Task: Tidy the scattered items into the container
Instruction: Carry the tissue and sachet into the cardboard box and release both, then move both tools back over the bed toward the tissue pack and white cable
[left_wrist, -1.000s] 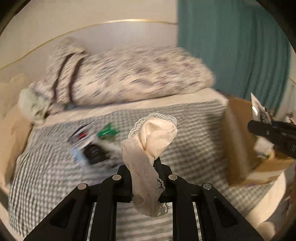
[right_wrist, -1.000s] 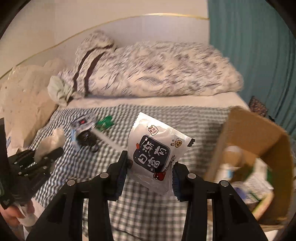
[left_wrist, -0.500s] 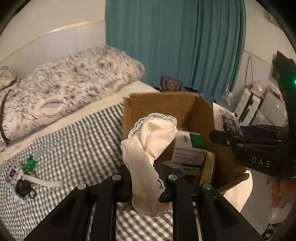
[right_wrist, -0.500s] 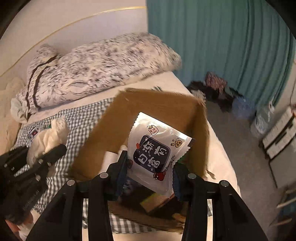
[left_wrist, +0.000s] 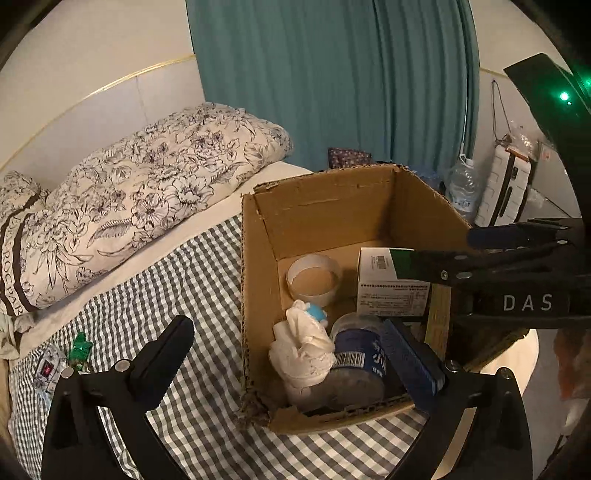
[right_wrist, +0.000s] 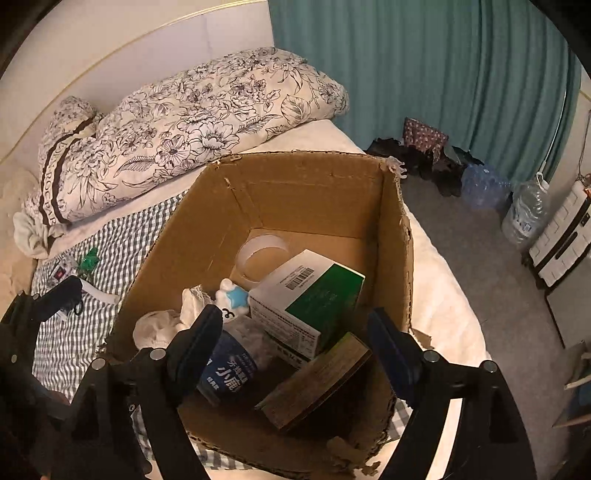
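An open cardboard box (left_wrist: 255, 280) (right_wrist: 399, 236) stands on the checked bed cover. The cream lace cloth (left_wrist: 301, 354) (right_wrist: 159, 328) lies inside at its near left, beside a blue-labelled bottle (left_wrist: 360, 356) (right_wrist: 227, 373), a white and green carton (left_wrist: 391, 280) (right_wrist: 306, 299), a tape ring (left_wrist: 314, 280) (right_wrist: 262, 254) and a wooden block (right_wrist: 317, 376). My left gripper (left_wrist: 299, 354) is open and empty over the box's near edge. My right gripper (right_wrist: 295, 343) is open and empty above the box. The snack packet is not visible.
Small items, a green wrapper (left_wrist: 79, 345) (right_wrist: 88, 258) and a red-marked packet (left_wrist: 48, 367), lie on the bed cover to the left. A floral pillow (left_wrist: 140, 199) lies behind. A teal curtain (right_wrist: 443, 66), water bottles (right_wrist: 524, 214) and floor are to the right.
Both grippers moved over the box and opened. The lace cloth dropped from the left gripper into the box. The snack packet left the right gripper.
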